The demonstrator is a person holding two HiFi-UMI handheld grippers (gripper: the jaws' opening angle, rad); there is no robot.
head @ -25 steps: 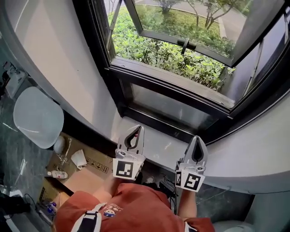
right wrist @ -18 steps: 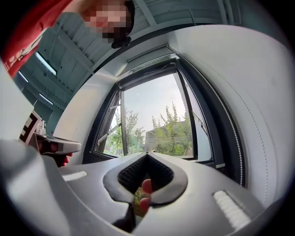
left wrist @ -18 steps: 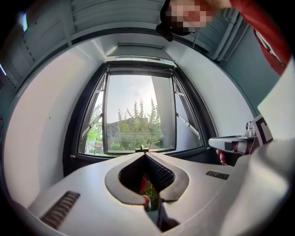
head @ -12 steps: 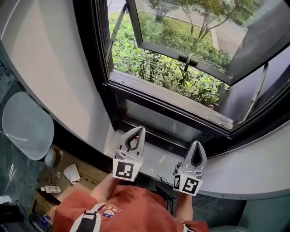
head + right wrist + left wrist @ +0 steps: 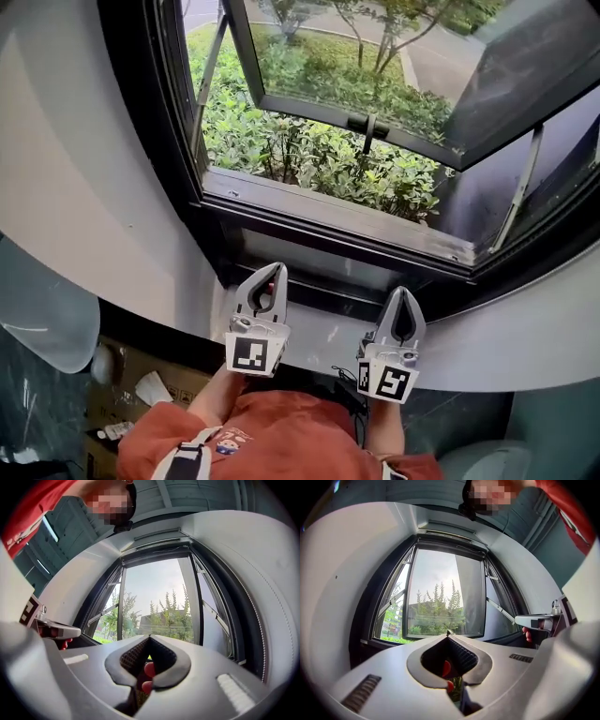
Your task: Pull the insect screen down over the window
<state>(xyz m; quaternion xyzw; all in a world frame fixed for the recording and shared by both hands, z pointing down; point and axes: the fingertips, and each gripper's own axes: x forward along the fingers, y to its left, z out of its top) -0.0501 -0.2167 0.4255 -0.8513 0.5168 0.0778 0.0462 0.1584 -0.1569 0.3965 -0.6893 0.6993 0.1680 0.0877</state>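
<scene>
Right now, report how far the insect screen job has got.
Done: nothing visible; the window is uncovered, with the shrubs plain through it. In hand: the left gripper and right gripper, both shut and empty, point toward its lower frame. Left: grasp the screen and draw it down over the opening.

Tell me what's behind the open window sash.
Dense green shrubs below the sash; trees and a paved strip show through its glass. The ground under the shrubs is covered by leaves.

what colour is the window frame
The window frame is black, clearest in the head view.
</scene>
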